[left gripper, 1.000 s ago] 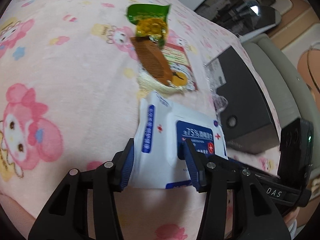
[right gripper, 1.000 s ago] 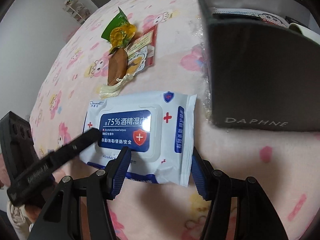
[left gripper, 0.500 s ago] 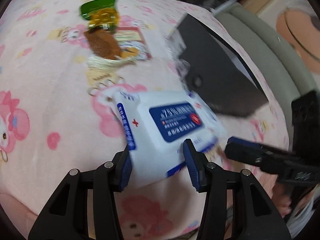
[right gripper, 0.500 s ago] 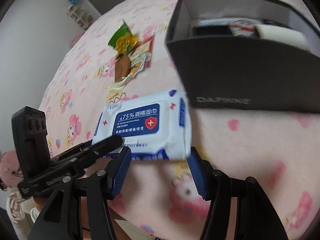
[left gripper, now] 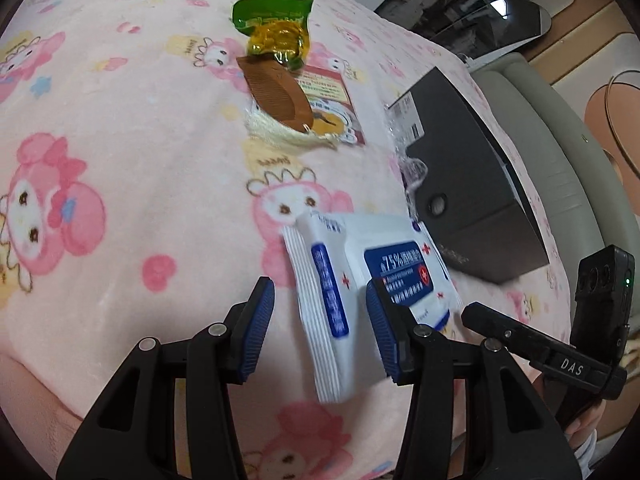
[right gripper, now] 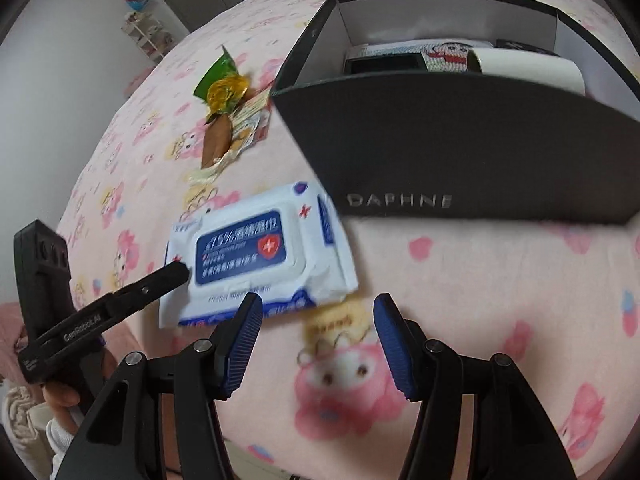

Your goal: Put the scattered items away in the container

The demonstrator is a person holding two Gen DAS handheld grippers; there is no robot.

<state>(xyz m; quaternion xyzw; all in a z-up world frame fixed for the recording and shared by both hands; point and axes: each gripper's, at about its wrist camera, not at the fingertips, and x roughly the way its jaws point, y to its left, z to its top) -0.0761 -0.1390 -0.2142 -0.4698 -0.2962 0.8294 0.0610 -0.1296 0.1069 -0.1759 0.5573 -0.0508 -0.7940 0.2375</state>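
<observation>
Down at the near end of the bed (left gripper: 120,128), just in front of the black box (right gripper: 440,152), is where the wipes pack (left gripper: 332,288) sits right now, tipped up at an angle between the fingers of my left claw (left gripper: 320,332). Its jaws are partway apart. One pad lies on the pack's printed face, but I see a gap at the other pad, so I honestly can't tell if it's properly clamped or just cradled. My guess is the tilt comes from only catching one end of a floppy pack.

My right claw (right gripper: 318,344) is spread wide with only blanket between the pads. I reckon it's hanging near the pack to steady it on the way over the box wall.

The pack itself is a soft white pouch with a blue label panel, red crosses and a crinkly sealed edge. It's a bit blurry.

The box is open on top and already has some stuff inside. The green wrapper (left gripper: 272,20) and brown comb (left gripper: 276,96) are lying further up the bed, so this job's far from done.
</observation>
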